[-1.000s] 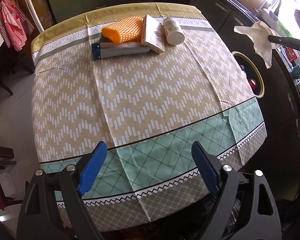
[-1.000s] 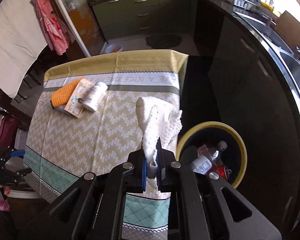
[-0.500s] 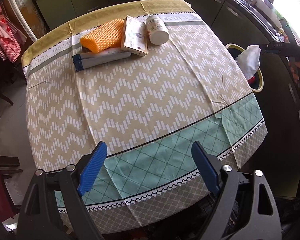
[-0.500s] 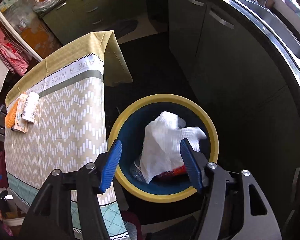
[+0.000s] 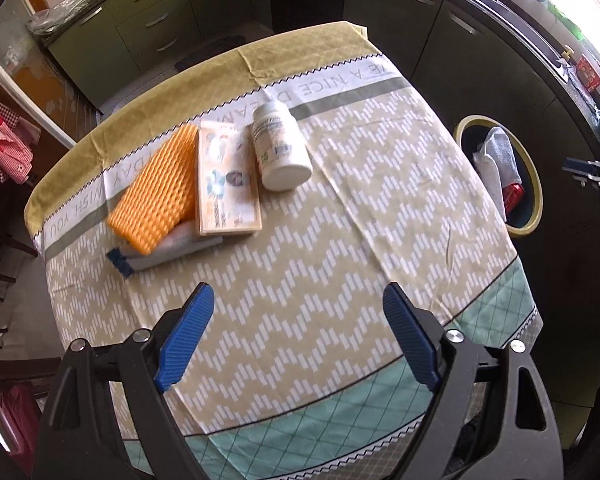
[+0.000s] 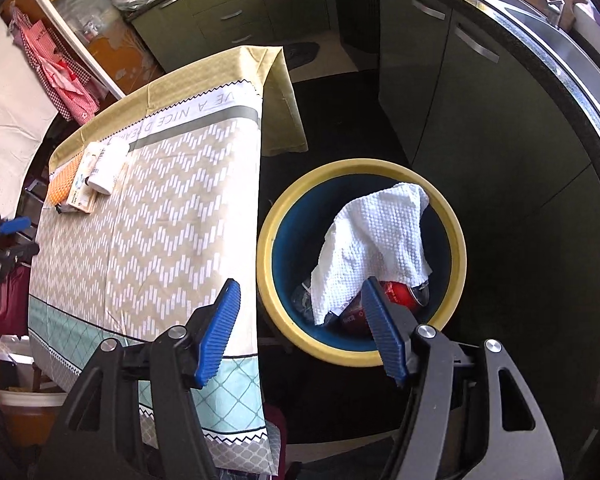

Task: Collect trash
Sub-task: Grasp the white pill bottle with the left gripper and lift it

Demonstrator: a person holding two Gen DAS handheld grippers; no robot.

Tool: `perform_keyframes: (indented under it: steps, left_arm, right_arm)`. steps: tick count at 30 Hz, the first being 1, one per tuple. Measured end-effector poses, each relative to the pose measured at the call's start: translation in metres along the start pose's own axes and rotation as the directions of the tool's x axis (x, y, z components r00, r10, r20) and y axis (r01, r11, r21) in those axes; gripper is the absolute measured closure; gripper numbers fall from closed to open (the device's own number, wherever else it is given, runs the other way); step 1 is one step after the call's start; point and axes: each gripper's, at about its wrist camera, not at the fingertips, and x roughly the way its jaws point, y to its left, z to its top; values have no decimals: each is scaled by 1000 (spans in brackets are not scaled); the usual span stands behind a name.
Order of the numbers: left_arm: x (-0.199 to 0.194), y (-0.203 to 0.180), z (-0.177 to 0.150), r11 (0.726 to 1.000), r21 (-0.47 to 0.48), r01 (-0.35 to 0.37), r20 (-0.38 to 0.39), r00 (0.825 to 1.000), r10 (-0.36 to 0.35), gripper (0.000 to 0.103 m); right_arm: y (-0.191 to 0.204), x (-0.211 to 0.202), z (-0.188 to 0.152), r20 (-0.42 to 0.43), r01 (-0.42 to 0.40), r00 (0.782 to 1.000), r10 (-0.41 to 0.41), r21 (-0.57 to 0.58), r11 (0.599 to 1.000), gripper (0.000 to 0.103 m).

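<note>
A white paper towel (image 6: 376,244) lies in the yellow-rimmed bin (image 6: 266,264) beside the table, draped over a red can (image 6: 400,292); the bin also shows in the left wrist view (image 5: 536,184). My right gripper (image 6: 304,328) is open and empty above the bin's near rim. My left gripper (image 5: 296,336) is open and empty over the table. Ahead of it lie a white bottle (image 5: 278,148) on its side, a flat carton (image 5: 226,178), an orange sponge (image 5: 156,188) and a grey tube (image 5: 168,254).
The table carries a patterned cloth (image 5: 340,240). Dark green cabinets (image 6: 460,80) stand behind the bin. A counter with a sink (image 6: 560,8) runs along the right. Red checked cloth (image 6: 60,68) hangs at the left.
My right gripper carried the paper towel from over the table to the bin, opened and let it drop in. My left gripper moved forward over the table toward the items.
</note>
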Motion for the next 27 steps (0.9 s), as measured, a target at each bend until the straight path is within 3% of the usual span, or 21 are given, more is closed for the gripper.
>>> perform_keyframes:
  steps: [9, 19, 27]
  left_arm:
    - [59, 0, 88, 994, -106, 7, -87, 996, -16, 22]
    - [96, -2, 113, 989, -144, -32, -153, 988, 10, 33]
    - [108, -2, 124, 986, -150, -75, -178, 983, 48, 34]
  right_arm:
    - [-14, 10, -14, -14, -30, 999, 30, 8, 1000, 38]
    - [-27, 26, -16, -35, -42, 998, 42, 18, 999, 37]
    - [-22, 31, -16, -43, -49, 998, 49, 8, 999, 37]
